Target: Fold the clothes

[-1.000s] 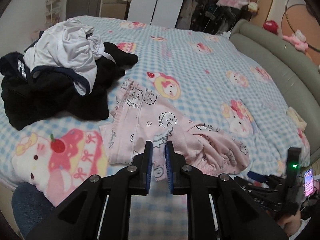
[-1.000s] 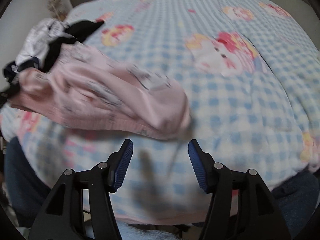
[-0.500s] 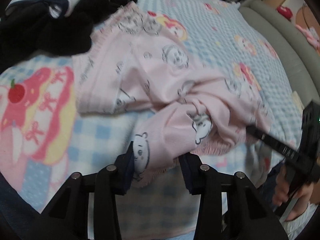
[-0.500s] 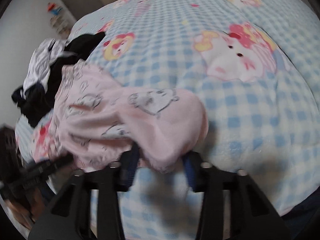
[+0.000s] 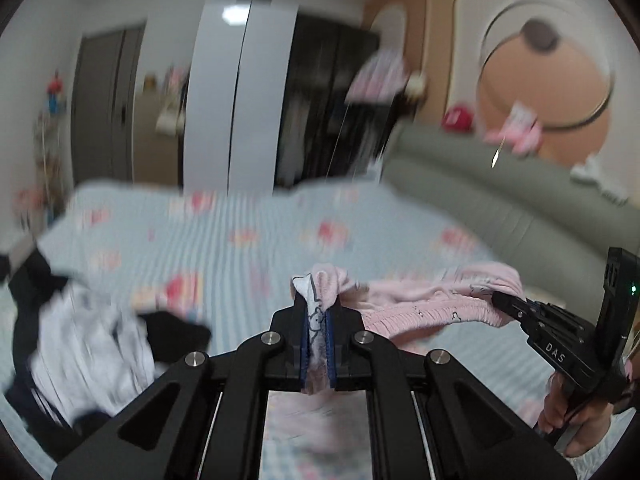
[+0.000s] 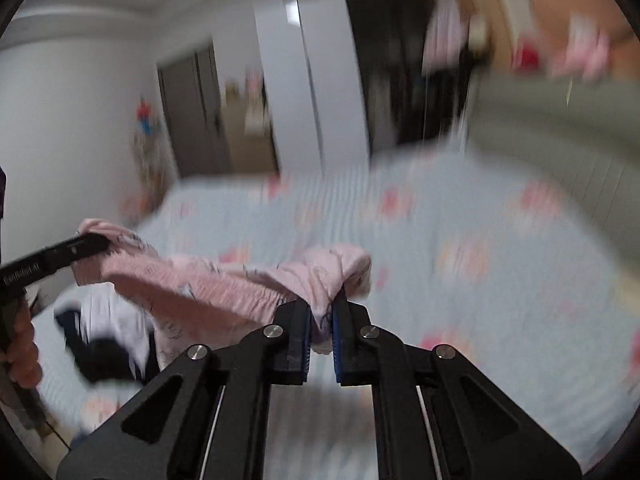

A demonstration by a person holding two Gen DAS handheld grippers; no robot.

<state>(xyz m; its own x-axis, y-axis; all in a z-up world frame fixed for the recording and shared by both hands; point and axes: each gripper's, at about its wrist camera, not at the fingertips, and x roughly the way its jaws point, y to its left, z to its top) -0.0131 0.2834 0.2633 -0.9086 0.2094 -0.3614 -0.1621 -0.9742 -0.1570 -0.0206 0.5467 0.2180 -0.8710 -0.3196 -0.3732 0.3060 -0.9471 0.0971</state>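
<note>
Both grippers are up off the bed and the pink garment (image 5: pixel 432 300) is strung between them, lifted above the blue checked bedspread (image 5: pixel 256 240). The left gripper (image 5: pixel 317 332) has its blue pads pinched tight on a printed corner of the cloth, and the right gripper (image 6: pixel 321 330) is clamped narrow on the other bunched end. In the left wrist view the ribbed waistband runs from centre out toward 3 o'clock, where the right gripper bites it; in the right wrist view the same band stretches from centre to 9 o'clock, so the long axis lies sideways between the two claws, sagging slightly in the middle. A heap of black and white clothes (image 5: pixel 92 344) sits at 8 o'clock on the bed. The grey padded headboard (image 5: pixel 500 200) curves along the 2 o'clock edge, and open bedspread spreads ahead toward 12 o'clock.
</note>
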